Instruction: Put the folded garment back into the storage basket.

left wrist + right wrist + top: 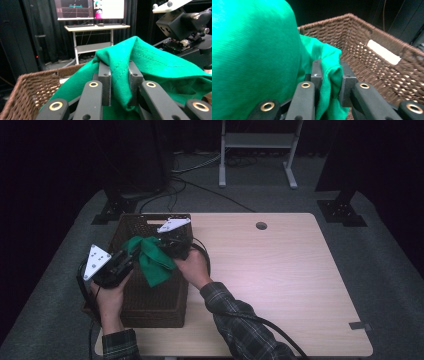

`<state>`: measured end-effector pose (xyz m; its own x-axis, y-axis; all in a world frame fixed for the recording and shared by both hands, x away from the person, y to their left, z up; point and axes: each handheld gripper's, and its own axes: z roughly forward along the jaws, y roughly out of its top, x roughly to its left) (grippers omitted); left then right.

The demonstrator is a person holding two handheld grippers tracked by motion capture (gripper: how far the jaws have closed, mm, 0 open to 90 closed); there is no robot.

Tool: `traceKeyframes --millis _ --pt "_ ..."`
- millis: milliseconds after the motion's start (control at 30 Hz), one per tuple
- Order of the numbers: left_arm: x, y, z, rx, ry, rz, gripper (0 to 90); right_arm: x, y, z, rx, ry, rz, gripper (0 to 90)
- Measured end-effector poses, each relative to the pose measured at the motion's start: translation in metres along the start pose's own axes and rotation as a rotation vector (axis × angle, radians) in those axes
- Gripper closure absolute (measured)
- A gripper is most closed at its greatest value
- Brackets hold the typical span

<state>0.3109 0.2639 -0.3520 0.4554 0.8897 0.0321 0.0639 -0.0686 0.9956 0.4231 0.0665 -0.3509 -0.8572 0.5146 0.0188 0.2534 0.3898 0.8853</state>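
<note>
A green cloth [152, 260] hangs bunched over a brown wicker basket [131, 310] at the table's left end. My left gripper [131, 254] comes in from the left and is shut on a fold of the green cloth [120, 72]. My right gripper [161, 242] comes in from the right and is shut on another fold of the green cloth [329, 75]. In the left gripper view the right gripper's black body [185, 30] sits just beyond the cloth. The wicker basket [372, 67] lies below the right gripper's jaws.
The light wooden table [280, 280] stretches bare to the right of the basket, with a round cable hole [261, 225] near its far edge. A white stand [257, 150] is on the floor beyond. A desk with monitors [95, 25] stands far off.
</note>
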Motion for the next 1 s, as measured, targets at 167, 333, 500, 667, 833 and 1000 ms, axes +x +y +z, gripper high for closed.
traceKeyframes --millis 167,333,500,667,833,1000 --pt "0.002 -0.003 0.002 0.036 0.018 -0.006 78.4 -0.001 -0.006 0.012 0.020 -0.006 -0.005 79.0" --pt "0.004 -0.006 0.003 0.059 0.031 -0.018 78.3 -0.005 -0.010 0.019 0.041 0.000 0.008 79.0" --pt "0.006 -0.007 0.003 0.069 0.039 -0.036 78.3 -0.011 -0.014 0.020 0.052 0.003 0.022 78.9" --pt "0.007 -0.008 0.004 0.092 0.047 -0.038 78.0 -0.015 -0.020 0.024 0.050 0.010 0.036 79.0" --pt "0.008 -0.009 0.004 0.100 0.057 -0.049 78.0 -0.014 -0.021 0.025 0.046 -0.005 0.030 79.0" --pt "0.009 -0.010 0.004 0.118 0.068 -0.060 78.0 -0.013 -0.021 0.026 0.047 -0.011 0.024 79.0"
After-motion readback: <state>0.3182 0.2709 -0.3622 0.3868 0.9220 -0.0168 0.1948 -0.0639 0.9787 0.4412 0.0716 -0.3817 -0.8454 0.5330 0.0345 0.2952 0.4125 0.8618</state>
